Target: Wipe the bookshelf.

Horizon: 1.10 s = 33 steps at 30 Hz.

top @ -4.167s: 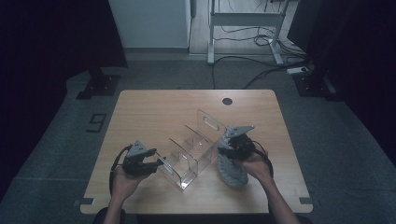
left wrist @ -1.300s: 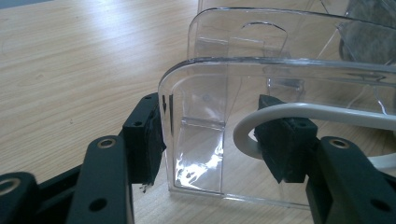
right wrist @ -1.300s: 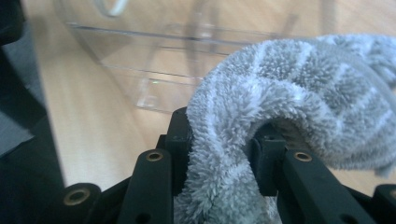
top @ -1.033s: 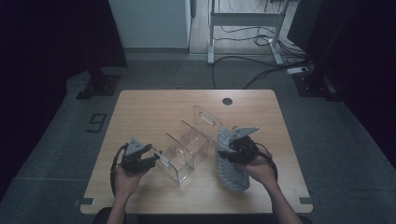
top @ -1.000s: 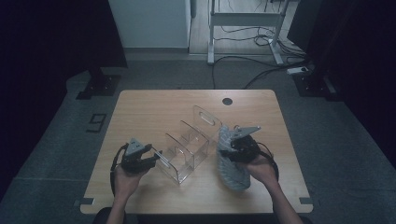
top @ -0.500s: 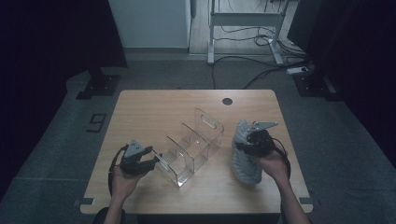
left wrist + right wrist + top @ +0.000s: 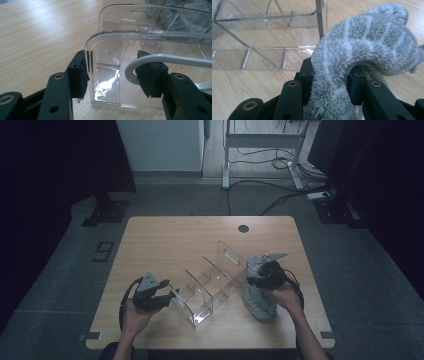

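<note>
Left claw: at the near-left of the bench, held in the person's left hand. In the left gripper view its jaws stand part open, one on each side of the end wall of the clear organizer; the left pad lies against the wall's outer edge, the right pad sits inside the compartment. Whether the pads press on the wall cannot be told.
Clear organizer: transparent plastic tray with upright dividers, set diagonally across the middle of the bench, its near end at the left claw, its far end beside the towel.
Right claw: held in the person's right hand on the right side of the bench. Its jaws are closed on a fold of the grey towel, with the fabric bulging between and above the pads.
Grey towel: fluffy, striped, bunched into a heap on the bench just right of the organizer.
White cable: loops across the left claw's right jaw.
</note>
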Each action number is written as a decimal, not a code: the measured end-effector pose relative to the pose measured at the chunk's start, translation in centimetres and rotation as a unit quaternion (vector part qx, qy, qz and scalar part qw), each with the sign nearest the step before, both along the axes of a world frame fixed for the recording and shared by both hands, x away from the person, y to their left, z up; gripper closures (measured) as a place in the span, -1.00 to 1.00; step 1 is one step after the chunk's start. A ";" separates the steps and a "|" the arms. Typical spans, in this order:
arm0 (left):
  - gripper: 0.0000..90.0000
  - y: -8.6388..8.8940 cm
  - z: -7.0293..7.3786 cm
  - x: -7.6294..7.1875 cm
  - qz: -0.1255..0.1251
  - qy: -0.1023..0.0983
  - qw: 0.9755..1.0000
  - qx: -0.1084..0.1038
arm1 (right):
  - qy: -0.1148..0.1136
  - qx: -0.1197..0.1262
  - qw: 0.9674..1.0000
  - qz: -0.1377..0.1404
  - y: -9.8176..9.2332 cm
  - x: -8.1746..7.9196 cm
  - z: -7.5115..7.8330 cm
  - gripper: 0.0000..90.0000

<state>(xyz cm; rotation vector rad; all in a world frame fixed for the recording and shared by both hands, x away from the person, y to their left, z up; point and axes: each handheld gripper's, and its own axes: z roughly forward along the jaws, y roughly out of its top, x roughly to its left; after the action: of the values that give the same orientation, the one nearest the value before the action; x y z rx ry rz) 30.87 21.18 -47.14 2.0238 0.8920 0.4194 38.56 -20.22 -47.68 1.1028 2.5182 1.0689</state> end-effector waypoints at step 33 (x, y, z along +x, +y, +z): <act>0.01 -0.2 -0.1 -0.1 0.001 0.000 1.000 -0.005 | 0.043 -0.062 0.997 0.007 2.4 1.6 -4.5 0.45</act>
<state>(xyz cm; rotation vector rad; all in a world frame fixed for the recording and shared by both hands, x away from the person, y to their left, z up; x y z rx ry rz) 30.78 21.01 -47.23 2.0144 0.8960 0.4154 40.17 -17.84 -52.22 1.1212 2.6229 0.8711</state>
